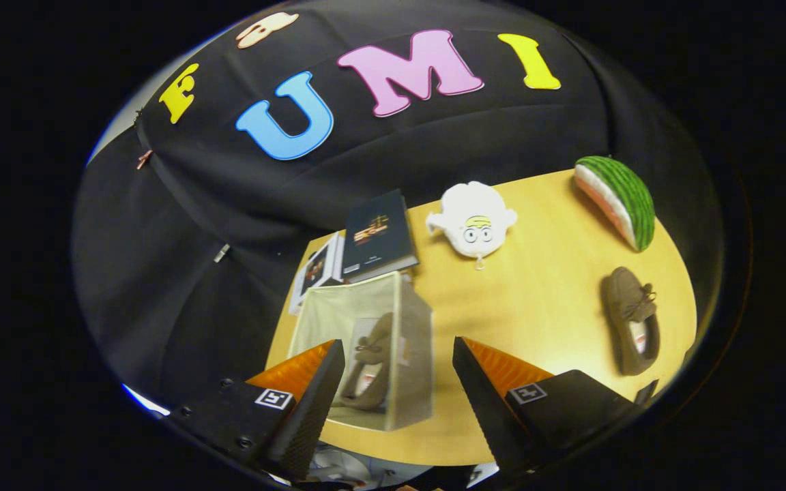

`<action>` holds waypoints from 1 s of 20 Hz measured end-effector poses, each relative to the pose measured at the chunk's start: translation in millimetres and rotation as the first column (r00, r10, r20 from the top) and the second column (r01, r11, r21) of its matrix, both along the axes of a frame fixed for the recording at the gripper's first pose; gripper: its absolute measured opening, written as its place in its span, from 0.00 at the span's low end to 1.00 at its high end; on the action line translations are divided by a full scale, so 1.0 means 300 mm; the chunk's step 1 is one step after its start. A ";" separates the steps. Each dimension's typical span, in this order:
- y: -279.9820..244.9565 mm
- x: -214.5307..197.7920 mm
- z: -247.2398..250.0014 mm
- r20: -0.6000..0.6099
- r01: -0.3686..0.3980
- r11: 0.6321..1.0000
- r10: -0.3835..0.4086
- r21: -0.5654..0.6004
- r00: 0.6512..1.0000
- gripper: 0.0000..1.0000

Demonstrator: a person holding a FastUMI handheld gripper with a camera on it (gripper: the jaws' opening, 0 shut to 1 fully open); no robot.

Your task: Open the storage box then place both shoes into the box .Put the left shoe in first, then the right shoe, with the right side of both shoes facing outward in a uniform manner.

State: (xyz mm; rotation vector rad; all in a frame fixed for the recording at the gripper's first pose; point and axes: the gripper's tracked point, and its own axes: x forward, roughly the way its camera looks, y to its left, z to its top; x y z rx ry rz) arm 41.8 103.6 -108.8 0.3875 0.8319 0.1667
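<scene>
Gripper view: hand-held gripper (398,382) held wide open, nothing gripped. One brown shoe (370,368) seen inside storage box (413,354), just ahead between fingers. Second brown shoe (632,320) lying on bench (536,307), well off to right, long axis running away from fingers.

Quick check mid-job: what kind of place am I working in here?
Probably a staged recording booth: black cloth wall, wooden table set with props, a box holding one shoe, a plush. Claw open over the box.
</scene>
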 end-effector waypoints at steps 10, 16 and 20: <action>-0.681 -0.104 -0.253 -0.111 0.007 0.984 -0.027 -0.179 0.993 0.99; -0.915 -0.155 -0.415 -0.174 -0.011 0.976 -0.028 -0.219 0.984 0.99; -1.023 -0.171 -0.520 -0.211 -0.023 0.966 -0.033 -0.257 0.977 0.99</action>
